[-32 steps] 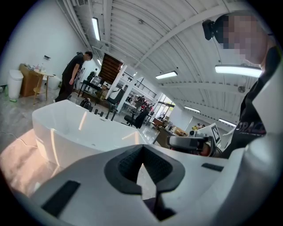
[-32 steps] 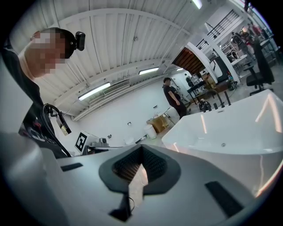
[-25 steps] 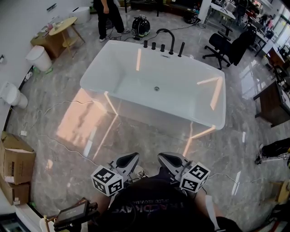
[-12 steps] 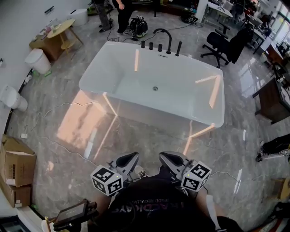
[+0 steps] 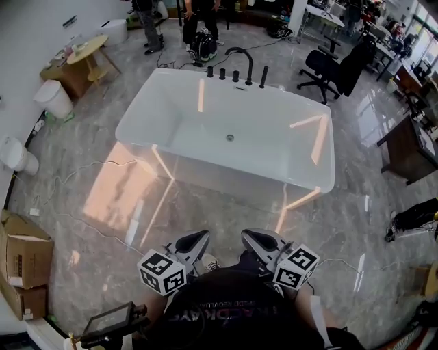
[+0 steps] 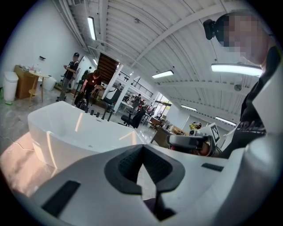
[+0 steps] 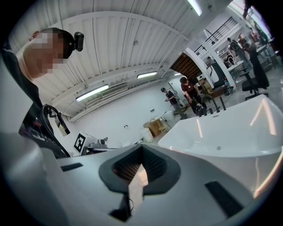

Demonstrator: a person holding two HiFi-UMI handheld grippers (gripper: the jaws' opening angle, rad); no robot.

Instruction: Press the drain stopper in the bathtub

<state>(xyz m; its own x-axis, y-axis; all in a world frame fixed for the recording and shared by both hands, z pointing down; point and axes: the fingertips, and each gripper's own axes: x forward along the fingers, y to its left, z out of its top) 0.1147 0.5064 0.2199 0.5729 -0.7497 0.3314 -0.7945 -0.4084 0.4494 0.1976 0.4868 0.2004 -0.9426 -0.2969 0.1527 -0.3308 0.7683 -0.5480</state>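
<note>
The white bathtub stands on the marble floor ahead of me. Its small round drain stopper sits in the middle of the tub floor, and it also shows as a dot in the right gripper view. My left gripper and right gripper are held close to my body, far short of the tub. Each is shut with nothing between its jaws, as the left gripper and the right gripper show in their own views.
A black faucet set lines the tub's far rim. Behind it are two people and an office chair. Cardboard boxes, a white bin and a cable lie left. A dark table stands right.
The view has shifted slightly relative to the tub. The people behind the tub have walked rightward. Both grippers stay shut at my chest.
</note>
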